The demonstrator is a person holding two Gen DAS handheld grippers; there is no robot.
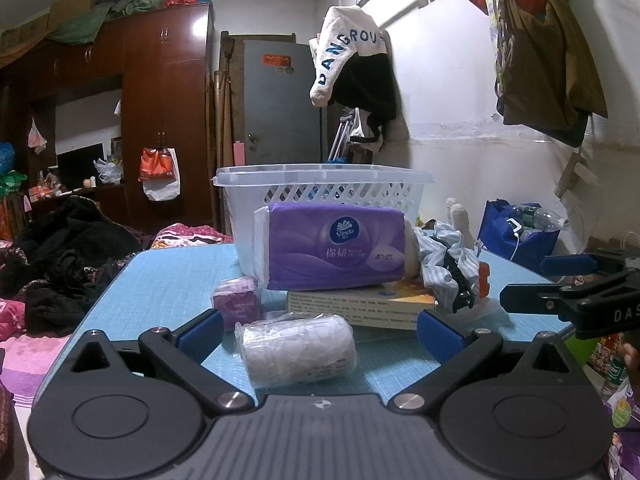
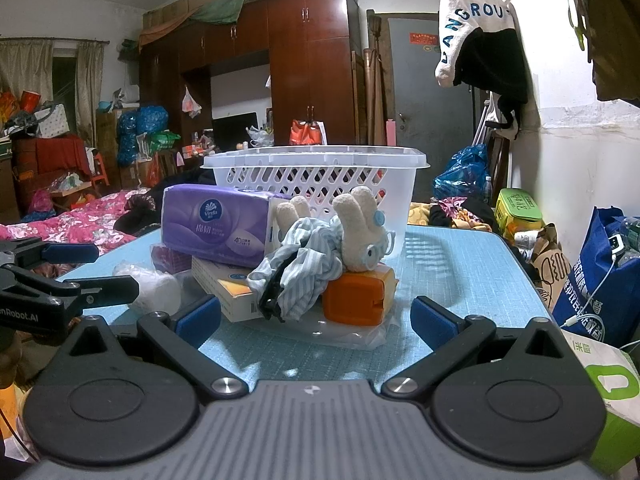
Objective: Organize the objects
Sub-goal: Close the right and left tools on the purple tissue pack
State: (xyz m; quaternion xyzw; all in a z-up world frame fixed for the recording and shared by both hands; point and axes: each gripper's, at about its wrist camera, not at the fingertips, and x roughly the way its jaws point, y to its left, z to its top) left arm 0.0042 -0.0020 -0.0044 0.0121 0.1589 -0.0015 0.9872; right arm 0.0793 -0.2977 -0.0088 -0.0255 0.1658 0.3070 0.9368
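A clear plastic basket [image 1: 320,184] [image 2: 316,172] stands at the back of the blue table [image 1: 160,280] [image 2: 460,272]. In front of it lies a pile: a purple tissue pack [image 1: 332,248] [image 2: 218,226] on a flat box [image 1: 360,304] [image 2: 228,292], a small purple packet [image 1: 236,300], a striped cloth with a plush toy [image 2: 360,224] [image 1: 452,260], and an orange box [image 2: 360,296]. A wrapped white roll [image 1: 298,350] [image 2: 154,288] lies between my left gripper's [image 1: 320,334] open fingers. My right gripper [image 2: 316,318] is open before the pile, holding nothing.
A bed with dark clothes [image 1: 60,248] lies left of the table. A blue bag with bottles [image 1: 520,232] [image 2: 600,280] stands to the right by the wall. Hanging clothes [image 1: 352,56] and a wardrobe [image 1: 160,120] are behind.
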